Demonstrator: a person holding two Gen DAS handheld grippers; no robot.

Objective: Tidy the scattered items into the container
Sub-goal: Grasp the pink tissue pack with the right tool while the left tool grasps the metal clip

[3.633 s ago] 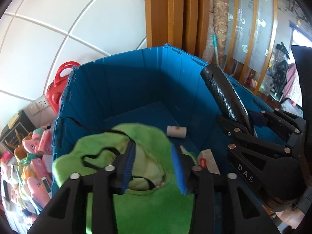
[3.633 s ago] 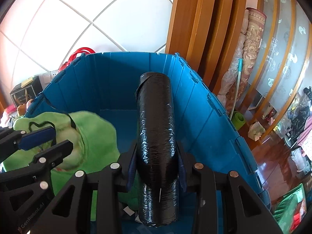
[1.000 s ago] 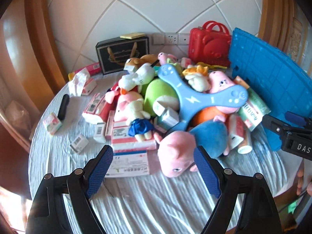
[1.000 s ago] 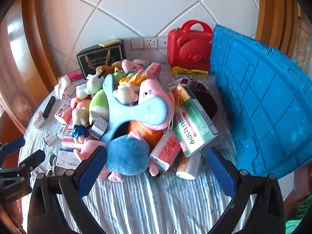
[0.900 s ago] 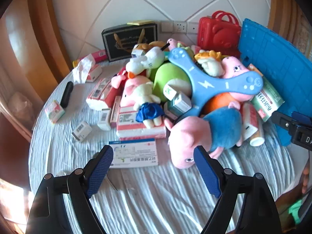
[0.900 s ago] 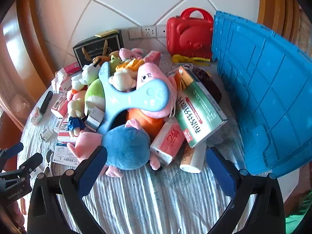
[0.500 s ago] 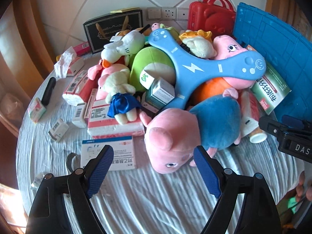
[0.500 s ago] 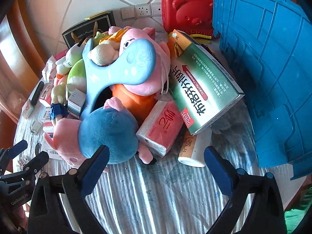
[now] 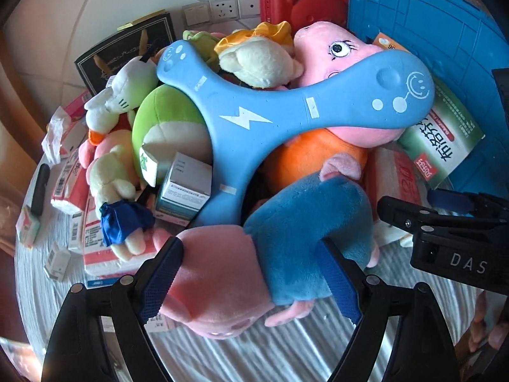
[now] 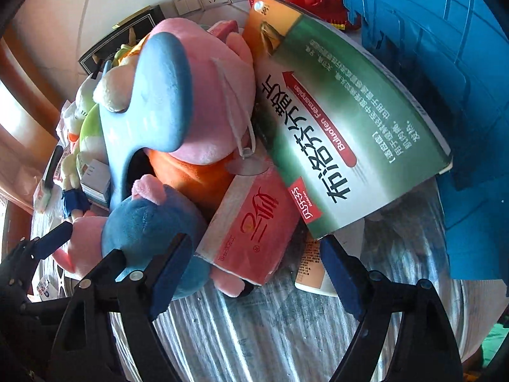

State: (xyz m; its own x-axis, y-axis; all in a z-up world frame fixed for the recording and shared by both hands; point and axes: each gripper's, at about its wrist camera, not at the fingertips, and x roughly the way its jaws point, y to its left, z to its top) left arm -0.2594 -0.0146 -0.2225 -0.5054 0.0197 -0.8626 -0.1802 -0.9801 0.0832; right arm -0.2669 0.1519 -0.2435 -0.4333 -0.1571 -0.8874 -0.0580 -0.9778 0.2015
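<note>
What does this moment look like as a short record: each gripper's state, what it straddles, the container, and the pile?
left gripper: open, fingers either side of the pink and blue pig plush, not clamped
right gripper: open, around the red tissue pack and a small white bottle
container: blue crate to the right of the pile
pile top: blue three-armed toy on the plush toys
beside the crate: green medicine box tilted against the pile
surface: white striped cloth
</note>
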